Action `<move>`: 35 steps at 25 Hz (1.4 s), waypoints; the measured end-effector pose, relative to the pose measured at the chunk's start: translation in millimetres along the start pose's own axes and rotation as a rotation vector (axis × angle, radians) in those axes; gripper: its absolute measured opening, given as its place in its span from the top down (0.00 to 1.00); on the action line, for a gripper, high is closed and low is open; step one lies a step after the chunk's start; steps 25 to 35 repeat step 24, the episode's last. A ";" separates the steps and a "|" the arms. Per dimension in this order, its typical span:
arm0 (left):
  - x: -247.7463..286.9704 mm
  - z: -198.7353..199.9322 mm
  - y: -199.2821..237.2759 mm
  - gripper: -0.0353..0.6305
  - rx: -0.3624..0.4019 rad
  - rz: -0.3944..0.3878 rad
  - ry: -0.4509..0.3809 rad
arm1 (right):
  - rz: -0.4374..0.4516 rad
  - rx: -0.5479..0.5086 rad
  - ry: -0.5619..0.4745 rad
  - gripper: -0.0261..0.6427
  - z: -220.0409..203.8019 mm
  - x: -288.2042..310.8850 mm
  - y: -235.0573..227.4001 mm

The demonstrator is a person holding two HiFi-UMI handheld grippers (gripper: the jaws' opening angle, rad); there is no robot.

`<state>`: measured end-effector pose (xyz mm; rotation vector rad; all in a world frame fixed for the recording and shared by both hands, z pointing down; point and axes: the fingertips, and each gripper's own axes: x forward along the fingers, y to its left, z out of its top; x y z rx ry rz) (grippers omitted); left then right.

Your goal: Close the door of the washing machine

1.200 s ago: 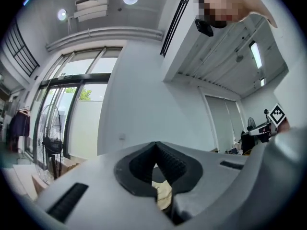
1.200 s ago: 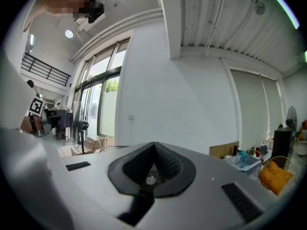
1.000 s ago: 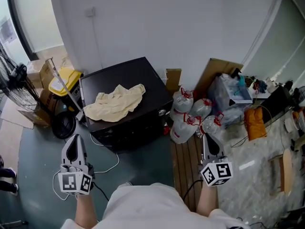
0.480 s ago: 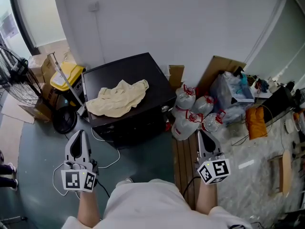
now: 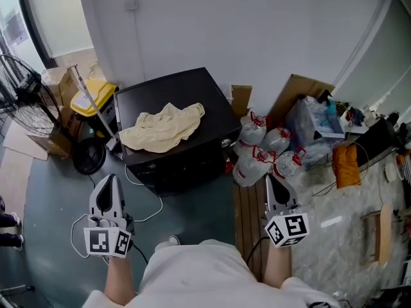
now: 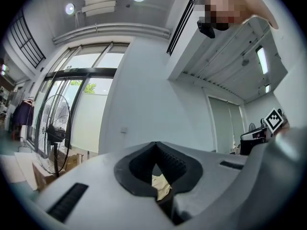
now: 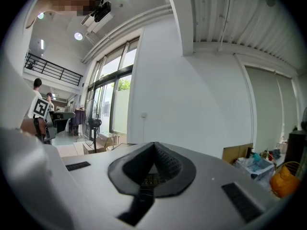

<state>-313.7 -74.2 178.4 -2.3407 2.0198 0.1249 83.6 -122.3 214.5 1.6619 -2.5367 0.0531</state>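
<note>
The washing machine is a black box against the white wall, in the middle of the head view. A cream cloth lies crumpled on its top. Its dark front faces me, and I cannot make out the door there. My left gripper hangs over the grey floor, short of the machine's front left corner, shut and empty. My right gripper is level with it on the right, over wooden slats, also shut and empty. In the left gripper view the shut gripper points at the cloth. In the right gripper view the right gripper points at the wall.
A standing fan, cardboard boxes and a yellow-lidded bin stand left of the machine. White bags with red ties, a cardboard sheet and an orange bag crowd the right. A white cable lies on the floor.
The right gripper has drifted slightly to the left. The head view has shifted, so the machine sits a little higher and further right. Both grippers stay shut.
</note>
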 end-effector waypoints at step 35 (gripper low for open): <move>-13.3 -50.4 18.5 0.94 -0.054 0.019 0.101 | 0.103 -0.083 0.098 0.97 -23.3 40.5 56.3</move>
